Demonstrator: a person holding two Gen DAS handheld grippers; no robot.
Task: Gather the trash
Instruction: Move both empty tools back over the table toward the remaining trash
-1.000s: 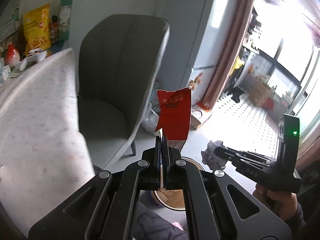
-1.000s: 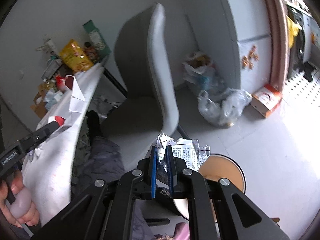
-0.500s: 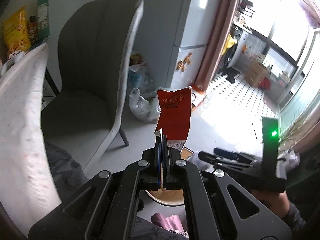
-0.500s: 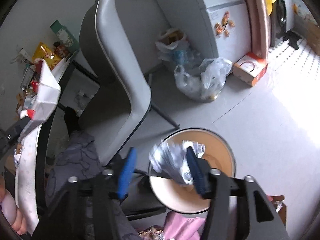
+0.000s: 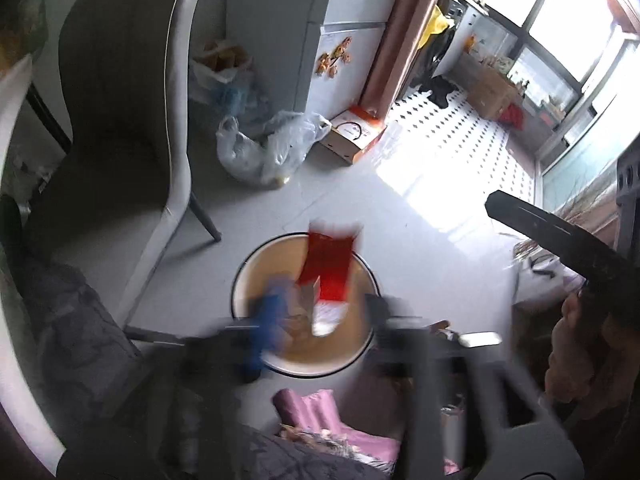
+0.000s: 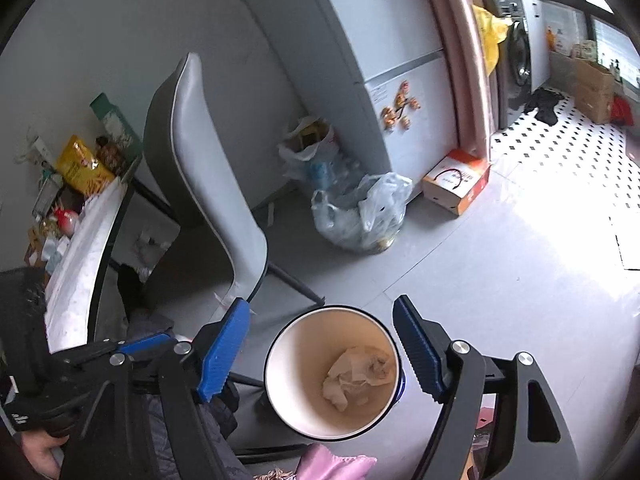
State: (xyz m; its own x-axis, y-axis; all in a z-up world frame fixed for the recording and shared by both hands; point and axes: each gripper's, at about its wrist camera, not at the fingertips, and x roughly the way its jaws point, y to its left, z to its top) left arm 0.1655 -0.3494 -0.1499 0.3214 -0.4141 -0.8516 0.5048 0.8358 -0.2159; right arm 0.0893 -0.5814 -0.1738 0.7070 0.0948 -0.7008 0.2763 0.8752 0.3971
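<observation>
The grey floor [image 6: 460,280] bears a round bin [image 6: 280,392], plastic bags [image 6: 360,216] and a cardboard box [image 6: 456,184].

A bin [image 6: 276,344] stands on the floor [image 6: 500,280], just in front of a chair [image 6: 208,184]. Crumpled paper [image 6: 356,372] lies in the bin. In the left wrist view a wrapper [image 5: 330,276] is over the bin's mouth. Behind the chair, plastic bags [image 6: 360,216] sit on the floor against a fridge [image 6: 380,60], with a cardboard box [image 6: 456,184] to their right. Left of the chair is a worktop [image 6: 84,248] carrying snack packets [image 6: 80,164].
</observation>
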